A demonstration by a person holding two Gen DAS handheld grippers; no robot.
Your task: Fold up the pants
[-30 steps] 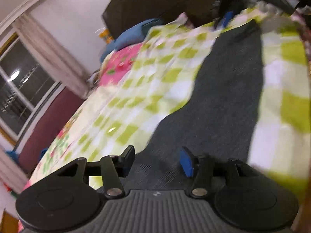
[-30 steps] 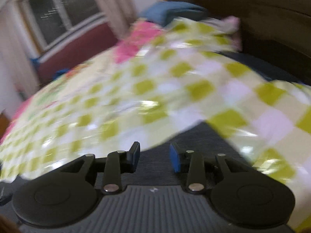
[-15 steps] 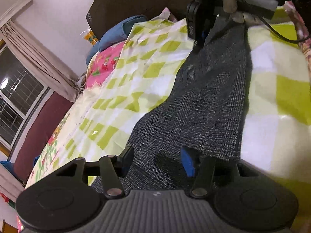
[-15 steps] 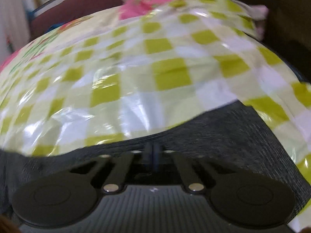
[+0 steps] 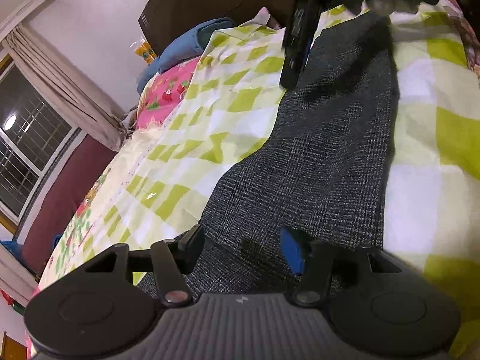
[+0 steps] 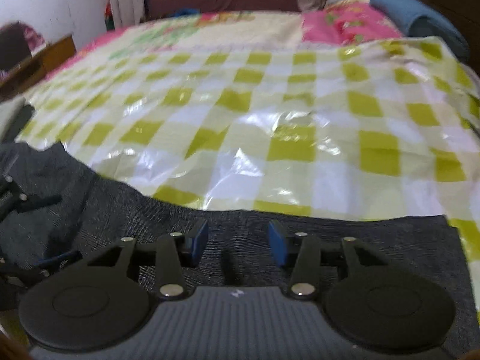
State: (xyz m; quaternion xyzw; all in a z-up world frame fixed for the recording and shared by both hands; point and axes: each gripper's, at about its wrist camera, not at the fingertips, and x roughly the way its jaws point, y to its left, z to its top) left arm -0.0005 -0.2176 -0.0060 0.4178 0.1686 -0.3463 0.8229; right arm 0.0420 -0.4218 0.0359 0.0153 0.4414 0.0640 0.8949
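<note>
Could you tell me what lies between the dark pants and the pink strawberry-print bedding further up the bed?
In the right wrist view, only the glossy green-and-white checked sheet spans between the pants and the pink bedding; nothing else rests on that stretch.

- My left gripper (image 5: 241,247) has a ribbed grey body with a small white mark at its front edge.
- Two round black discs flank that body, one per side.
- Black link arms pivot on silver screws.
- Its fingers (image 5: 292,252) wear blue pads on their inner faces.
- My right gripper (image 6: 237,240) is the same build: grey ribs, black discs, silver screws, blue pads.
- Seen from the left camera, the right gripper is a long, black, blurred shape.
</note>
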